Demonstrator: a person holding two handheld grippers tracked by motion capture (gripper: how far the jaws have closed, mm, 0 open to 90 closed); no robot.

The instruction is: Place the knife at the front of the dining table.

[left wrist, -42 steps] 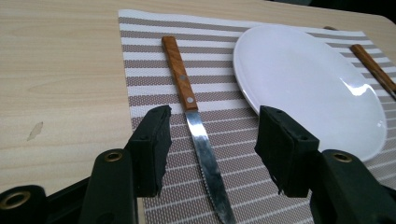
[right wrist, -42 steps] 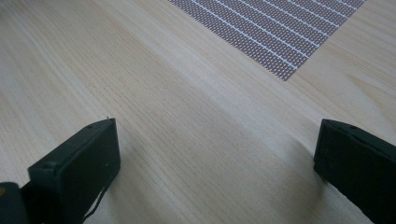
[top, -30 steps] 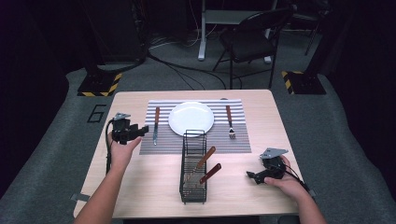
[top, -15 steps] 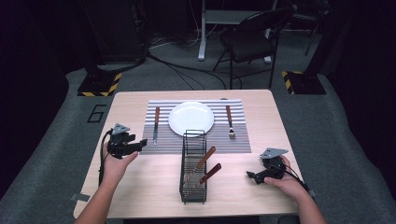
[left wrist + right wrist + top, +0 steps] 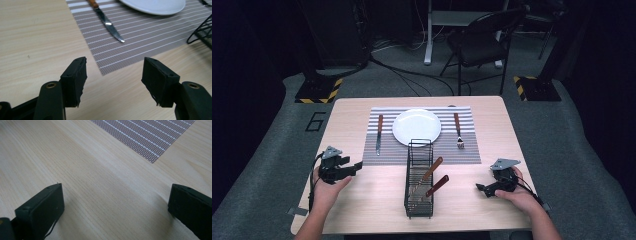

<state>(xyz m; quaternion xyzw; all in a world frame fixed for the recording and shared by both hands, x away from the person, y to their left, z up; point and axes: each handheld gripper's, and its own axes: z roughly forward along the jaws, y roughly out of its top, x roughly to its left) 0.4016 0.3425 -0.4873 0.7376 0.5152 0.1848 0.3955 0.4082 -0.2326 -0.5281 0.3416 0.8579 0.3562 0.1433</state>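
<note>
We are holding the left tongs (image 5: 113, 82) low over the bare counter (image 5: 362, 200), just off the near left corner of the striped placemat (image 5: 140, 37), their jaws having just been opening and now standing spread with nothing between them. The steak knife (image 5: 107, 21) is lying on the placemat just left of the white plate (image 5: 416, 126). We are resting the right tongs (image 5: 116, 212) spread and empty on the counter, right of the wire caddy (image 5: 419, 180).

readable text: the numeral "6" | stands on: grey floor (image 5: 272, 165) left of the tabletop (image 5: 362, 200) | other text: none legible
</note>
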